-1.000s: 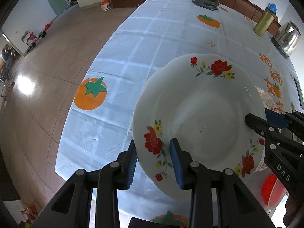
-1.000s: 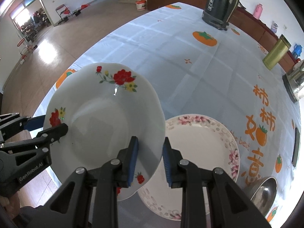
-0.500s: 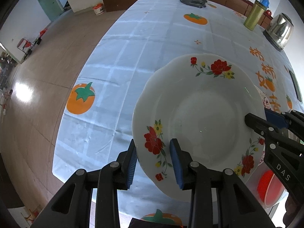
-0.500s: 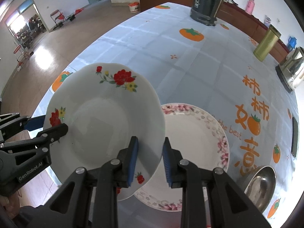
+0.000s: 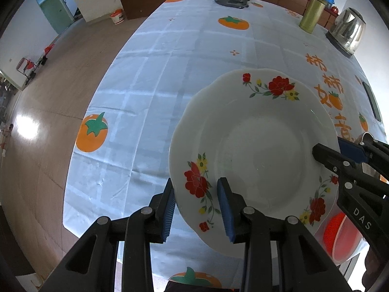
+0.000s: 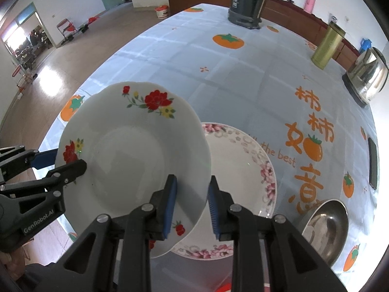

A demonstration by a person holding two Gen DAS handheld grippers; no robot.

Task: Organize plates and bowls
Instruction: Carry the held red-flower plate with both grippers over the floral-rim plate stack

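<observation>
Both grippers (image 5: 197, 206) (image 6: 192, 206) — red-flowered plate (image 5: 255, 150) carried rightward

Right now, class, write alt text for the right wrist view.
Two grippers, right and left, hold a white red-flowered plate by opposite rims above a table. A pink-flowered plate lies beneath, a metal bowl beside it.

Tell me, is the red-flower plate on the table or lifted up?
Lifted: both grippers clamp the red-flower plate's rim, overlapping the pink-flowered plate below.
</observation>
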